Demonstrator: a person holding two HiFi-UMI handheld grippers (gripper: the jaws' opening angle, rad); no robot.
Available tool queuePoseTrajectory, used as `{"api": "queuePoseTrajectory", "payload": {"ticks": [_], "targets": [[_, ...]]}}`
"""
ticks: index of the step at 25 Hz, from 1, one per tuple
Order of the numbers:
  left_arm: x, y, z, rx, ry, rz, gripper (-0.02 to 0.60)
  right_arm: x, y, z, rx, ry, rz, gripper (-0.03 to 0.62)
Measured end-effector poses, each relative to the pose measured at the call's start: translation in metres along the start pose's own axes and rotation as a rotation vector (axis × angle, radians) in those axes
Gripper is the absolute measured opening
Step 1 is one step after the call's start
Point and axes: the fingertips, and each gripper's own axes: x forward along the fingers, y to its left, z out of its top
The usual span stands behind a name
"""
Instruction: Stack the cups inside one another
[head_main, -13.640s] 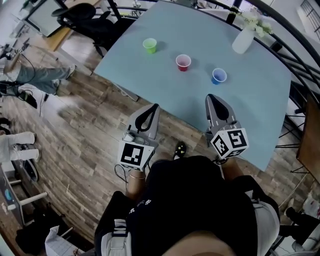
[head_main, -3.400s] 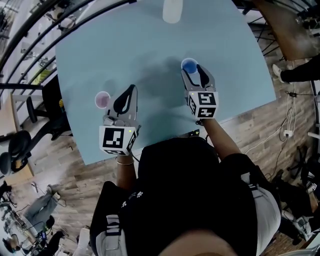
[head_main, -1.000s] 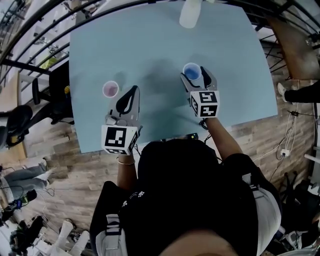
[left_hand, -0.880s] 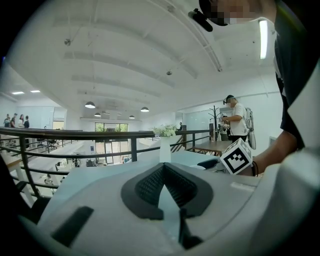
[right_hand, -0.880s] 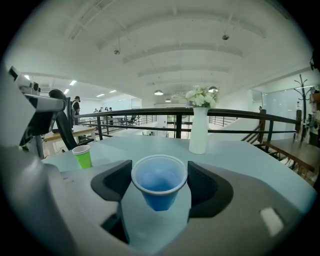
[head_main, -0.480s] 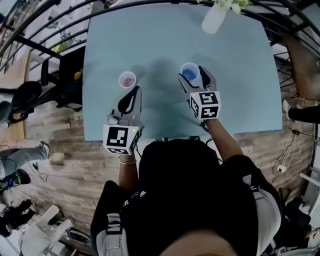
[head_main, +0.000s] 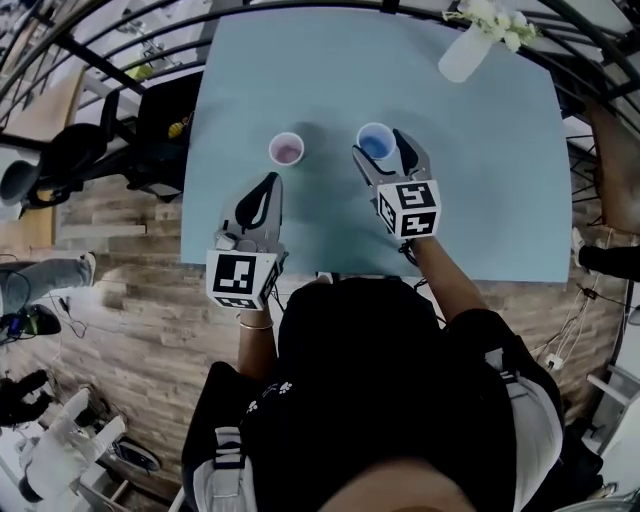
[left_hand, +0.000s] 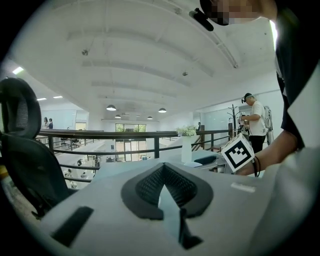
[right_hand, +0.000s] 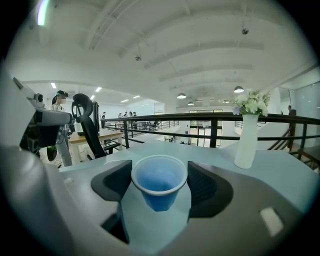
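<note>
Head view takes in the whole pale blue table, with a black office chair at its left edge and a white vase of white flowers near its far right corner. Only this view shows the pink cup: it stands upright on the table, just ahead of the left gripper, with the blue cup to its right and apart from it. Its inside shows only pink.

The left gripper view shows the chair back close on the left and a railing beyond the table. To the right it shows the vase, the right gripper's marker cube and a standing person in a white shirt. The left gripper has its jaws closed together at the tips, with nothing between them.

The right gripper view shows the vase on the table to the right, and the chair and another standing person to the left. The right gripper has its jaws part open, with the dark pads pressed against either side of the blue cup. The cup sits upright between them with its mouth up. Its inside shows only its own blue wall and floor. In the head view the right gripper holds this cup over the middle of the table.
</note>
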Motion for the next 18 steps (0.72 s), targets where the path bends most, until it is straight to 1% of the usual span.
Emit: {"api": "queuePoseTrajectory", "payload": {"ticks": [5,18], "targets": [[-0.016,0.018,-0.003,-0.011,0.0,0.041,-0.008,0.013,0.026,0.012,-0.012,-0.017,0.046,0.36],[-0.052,0.064,-0.014,-0.036,-0.003,0.105,-0.009,0.04,0.09,0.034,-0.033,-0.049,0.126,0.359]]}}
